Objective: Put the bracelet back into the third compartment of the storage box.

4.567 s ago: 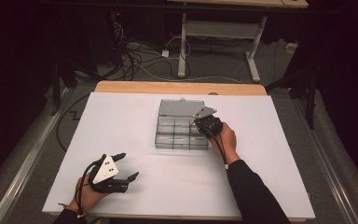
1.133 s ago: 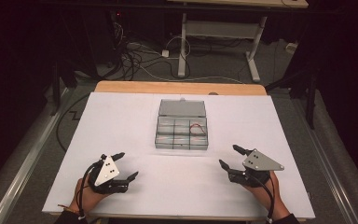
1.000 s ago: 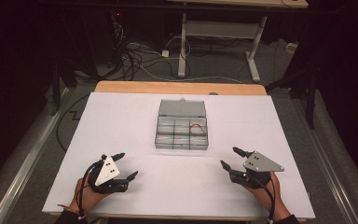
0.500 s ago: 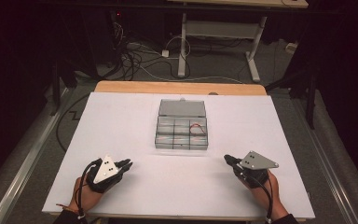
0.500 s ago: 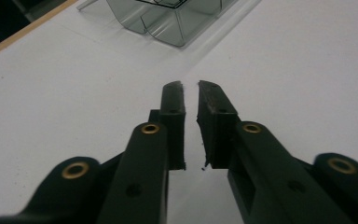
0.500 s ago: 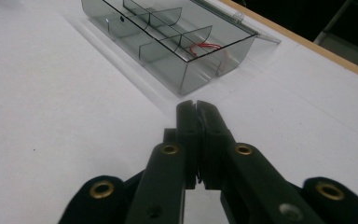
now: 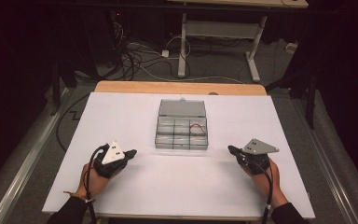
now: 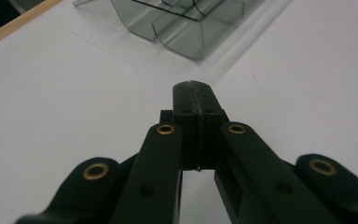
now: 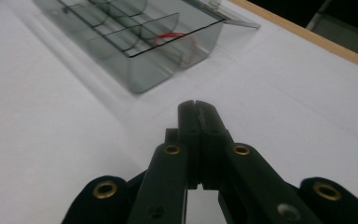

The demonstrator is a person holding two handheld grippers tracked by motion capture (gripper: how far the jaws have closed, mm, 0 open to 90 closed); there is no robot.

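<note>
Both the left gripper [image 7: 131, 153] at lower left and the right gripper [image 7: 231, 150] at lower right (jaws pressed together, holding nothing) flank the central compartment box [image 7: 182, 132].

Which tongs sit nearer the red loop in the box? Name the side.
Right. The right tongs lie just right of the box, whose right-hand compartment holds the red loop. The left tongs lie off its far, left side.

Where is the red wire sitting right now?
In the high view, the red wire lies in the far right compartment of the clear box at the table's middle, beside the open lid; both grippers rest apart from it.
</note>
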